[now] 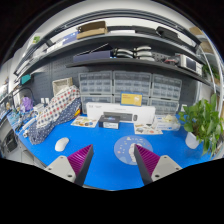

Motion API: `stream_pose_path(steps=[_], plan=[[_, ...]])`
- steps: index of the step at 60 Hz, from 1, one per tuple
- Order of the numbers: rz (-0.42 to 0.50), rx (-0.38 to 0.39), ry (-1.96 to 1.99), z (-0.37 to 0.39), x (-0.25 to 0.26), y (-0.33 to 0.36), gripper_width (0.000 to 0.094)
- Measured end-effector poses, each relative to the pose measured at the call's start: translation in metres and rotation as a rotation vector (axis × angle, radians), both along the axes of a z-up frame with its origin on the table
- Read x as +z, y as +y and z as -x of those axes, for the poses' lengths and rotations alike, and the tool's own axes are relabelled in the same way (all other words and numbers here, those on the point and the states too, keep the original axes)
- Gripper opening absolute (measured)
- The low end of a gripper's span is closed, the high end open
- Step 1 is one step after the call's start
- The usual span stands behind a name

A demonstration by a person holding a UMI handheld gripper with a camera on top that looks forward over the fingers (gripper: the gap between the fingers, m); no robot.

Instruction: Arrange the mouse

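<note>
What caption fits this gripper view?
Open gripper hovers over blue table, white mouse ahead to its left.

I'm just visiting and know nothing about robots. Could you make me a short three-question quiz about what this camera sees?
1. True or false: the gripper is holding the mouse.
2. What colour is the table surface? A) blue B) red C) black
3. Fill in: beyond the fingers, by the far end of the table, stands a leafy green ____.

Key: 1. False: the fingers are open with nothing between them, and the mouse lies apart on the table. 2. A. 3. plant.
</note>
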State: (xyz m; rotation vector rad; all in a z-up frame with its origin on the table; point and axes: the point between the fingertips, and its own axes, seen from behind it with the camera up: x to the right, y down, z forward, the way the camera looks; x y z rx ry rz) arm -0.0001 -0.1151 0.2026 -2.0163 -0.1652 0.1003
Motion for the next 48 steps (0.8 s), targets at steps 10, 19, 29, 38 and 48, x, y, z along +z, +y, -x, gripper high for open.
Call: stream_pose_path(steps=[10,19,29,38,48], plan=[[0.028,0.013,-0.005,0.017,-0.024,-0.006,0.0835],[0.070,-0.003,0.004,0.049,-0.068,-0.018,0.0832],[0.180,0.033,-0.001,0.125,-0.134,-0.032,0.0834],[0.243,0.095,0.021,0.215,-0.171,-0.027,0.0827],[0.279,0.113,0.026,0.290,-0.190,0.013,0.0838]])
